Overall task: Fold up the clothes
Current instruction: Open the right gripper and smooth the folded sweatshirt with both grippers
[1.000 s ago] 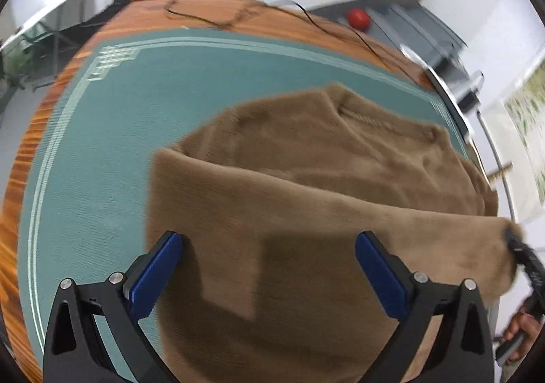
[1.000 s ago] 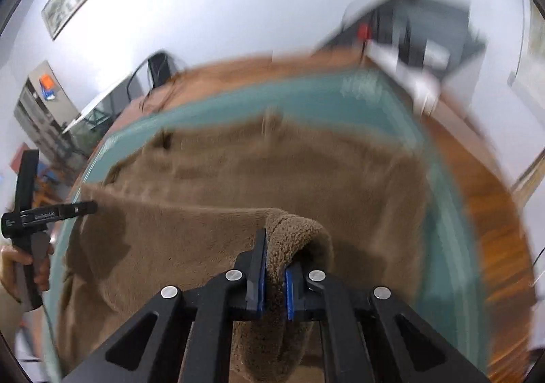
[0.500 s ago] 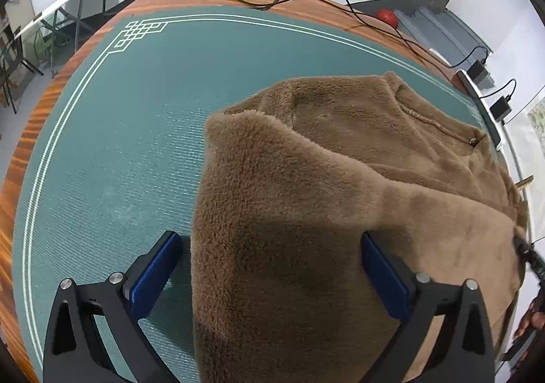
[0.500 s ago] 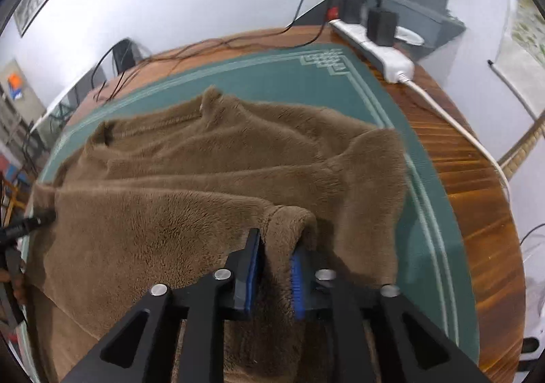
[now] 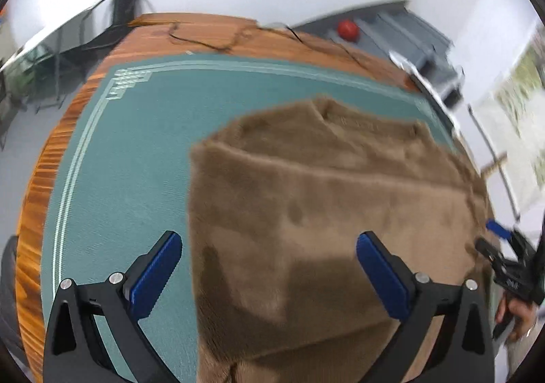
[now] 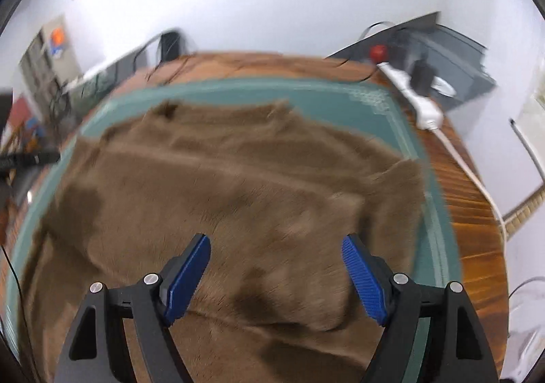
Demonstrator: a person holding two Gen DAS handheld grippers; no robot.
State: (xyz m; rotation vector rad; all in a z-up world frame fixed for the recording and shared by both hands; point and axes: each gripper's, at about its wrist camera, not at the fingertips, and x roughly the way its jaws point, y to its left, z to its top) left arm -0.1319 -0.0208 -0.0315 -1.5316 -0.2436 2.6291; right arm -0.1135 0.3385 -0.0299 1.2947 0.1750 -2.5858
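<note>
A fuzzy brown garment (image 5: 323,212) lies folded over on a green mat (image 5: 136,151); it also shows in the right wrist view (image 6: 221,199). My left gripper (image 5: 269,263) is open and empty, above the garment's near left edge. My right gripper (image 6: 276,267) is open and empty, above the garment's near right part. The right gripper also appears at the right edge of the left wrist view (image 5: 507,263), held by a hand. Both views are blurred.
The mat lies on a wooden table (image 5: 218,32) with black cables (image 5: 204,42). A white power strip (image 6: 419,100) with a plug sits at the table's right edge. A red ball (image 5: 347,29) and grey shelves stand behind.
My right gripper has opened and let go of the garment fold, which now lies flat. Both grippers have pulled back and up from the garment.
</note>
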